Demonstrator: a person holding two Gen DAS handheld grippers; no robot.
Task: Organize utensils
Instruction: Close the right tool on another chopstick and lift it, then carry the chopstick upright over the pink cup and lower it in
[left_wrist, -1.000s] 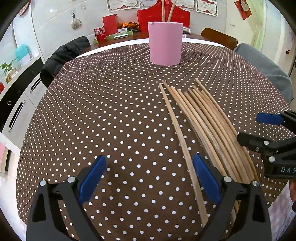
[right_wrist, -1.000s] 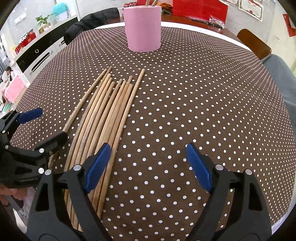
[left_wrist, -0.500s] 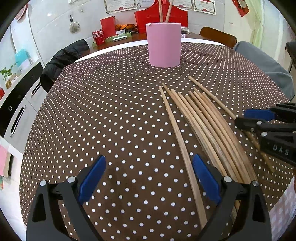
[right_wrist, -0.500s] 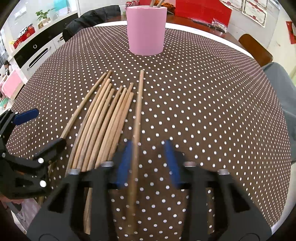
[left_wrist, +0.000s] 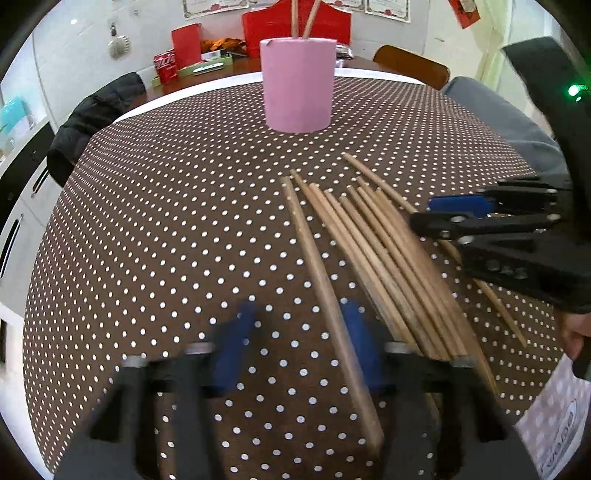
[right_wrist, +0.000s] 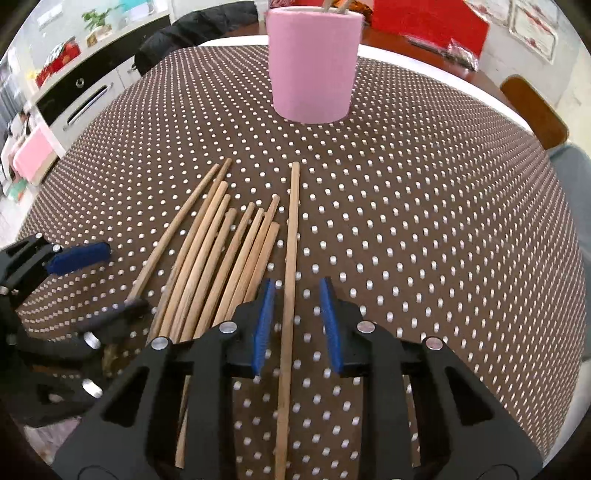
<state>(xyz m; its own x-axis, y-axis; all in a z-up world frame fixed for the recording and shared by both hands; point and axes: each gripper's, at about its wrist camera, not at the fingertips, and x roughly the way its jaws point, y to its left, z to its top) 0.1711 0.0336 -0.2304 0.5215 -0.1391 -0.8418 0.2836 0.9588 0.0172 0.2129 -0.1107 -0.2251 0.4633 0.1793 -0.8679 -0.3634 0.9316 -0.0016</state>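
Note:
Several wooden chopsticks (left_wrist: 384, 243) lie side by side on the brown polka-dot tablecloth (left_wrist: 166, 221); they also show in the right wrist view (right_wrist: 218, 254). A pink cup (left_wrist: 297, 84) with two chopsticks in it stands behind them, and shows in the right wrist view (right_wrist: 313, 62). My left gripper (left_wrist: 299, 343) is blurred, its jaws narrowed around the leftmost chopstick (left_wrist: 317, 280) with gaps still showing. My right gripper (right_wrist: 295, 317) straddles the rightmost chopstick (right_wrist: 291, 258), which is apart from the row, with small gaps on both sides.
A black jacket (left_wrist: 92, 118) hangs on a chair at the table's far left. A wooden chair (left_wrist: 410, 66) and a grey cushion (left_wrist: 498, 122) are at the far right. Red boxes (left_wrist: 295, 22) and cabinets (right_wrist: 70, 99) stand beyond the table.
Both grippers moved forward toward the cup. The left jaws narrowed around the leftmost chopstick. The right gripper's jaws opened slightly around the rightmost chopstick, which has been pulled away from the row.

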